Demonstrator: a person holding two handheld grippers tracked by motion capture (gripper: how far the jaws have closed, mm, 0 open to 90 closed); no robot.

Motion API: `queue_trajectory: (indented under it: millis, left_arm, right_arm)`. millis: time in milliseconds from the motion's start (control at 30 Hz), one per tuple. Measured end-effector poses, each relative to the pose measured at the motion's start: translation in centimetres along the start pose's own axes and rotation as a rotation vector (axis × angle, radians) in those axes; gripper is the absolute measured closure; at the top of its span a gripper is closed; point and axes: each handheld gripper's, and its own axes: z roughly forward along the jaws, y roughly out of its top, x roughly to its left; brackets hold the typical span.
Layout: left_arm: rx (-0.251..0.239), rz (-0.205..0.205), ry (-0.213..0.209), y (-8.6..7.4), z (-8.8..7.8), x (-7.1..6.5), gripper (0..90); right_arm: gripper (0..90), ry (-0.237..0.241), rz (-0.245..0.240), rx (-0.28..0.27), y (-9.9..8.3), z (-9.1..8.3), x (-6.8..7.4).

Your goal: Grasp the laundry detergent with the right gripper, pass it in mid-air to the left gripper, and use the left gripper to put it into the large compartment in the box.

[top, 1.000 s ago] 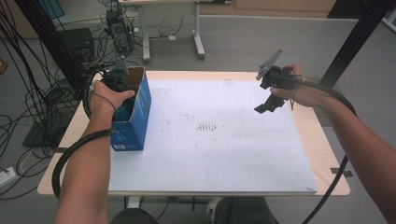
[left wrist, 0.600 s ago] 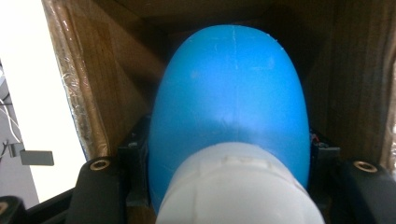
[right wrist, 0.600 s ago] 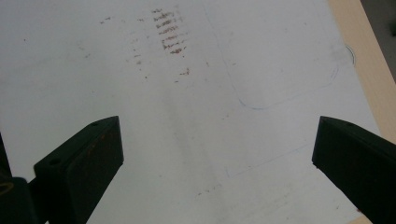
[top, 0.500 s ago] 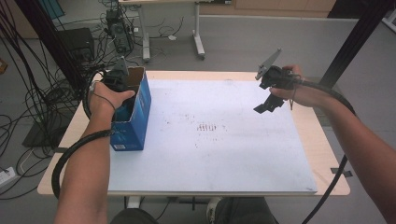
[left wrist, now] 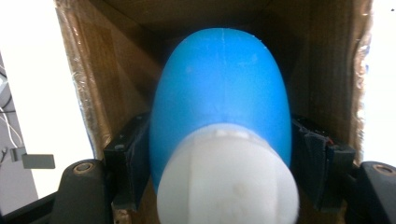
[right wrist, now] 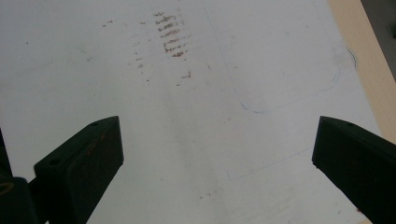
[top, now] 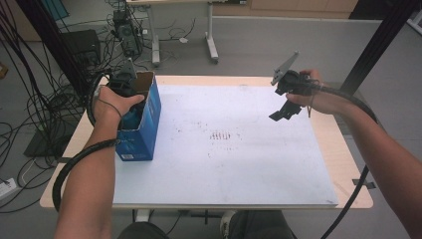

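While your left hand-held gripper (top: 130, 97) reached down into the open top of the blue carton (top: 144, 127) at the left edge of the tabletop (top: 249, 194), the high view showed your right hand-held gripper (top: 284, 113) raised above the far right part of the white sheet (top: 224, 169), well apart from the carton, so the left hand was plainly the nearer one. In the left gripper view you looked straight along the blue bottle (left wrist: 219, 102) with its white cap (left wrist: 229, 182) toward the camera: its long axis ran down into the carton, in line with the gripper's own reach, and the cardboard walls (left wrist: 88, 84) closed in on both sides. The jaws had just been opening, and they stood at a narrow gap on either side of the bottle's widest part, right up against it; whether the pads were still pressing on it you could not have told from that picture. By my reading, the bottle had just been lowered into the carton and any next move would have to go straight back along that axis to clear the walls. In the right gripper view your jaws stood wide apart with nothing between them, over the bare sheet and its brownish smudges (right wrist: 170, 35), the wooden edge of the tabletop at the upper right.
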Motion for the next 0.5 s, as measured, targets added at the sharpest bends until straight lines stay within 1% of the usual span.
queue_trajectory:
  millis: [67, 267, 500]
  left_arm:
    - [-0.002, 0.005, 0.012, -0.1, -0.3, -0.1, 29.2]
    - [-0.025, 0.001, 0.016, -0.3, -1.3, 0.0, 27.8]
    - [-0.04, 0.014, 0.023, -0.9, -2.7, -0.1, 26.7]
  right_arm:
    - [1.9, 0.0, 0.002, -0.001, 0.0, 0.0, 0.0]
    - [1.9, 0.0, 0.003, -0.002, 0.2, 0.1, 0.0]
    - [2.0, 0.0, 0.019, 0.0, 0.0, 0.3, -0.3]
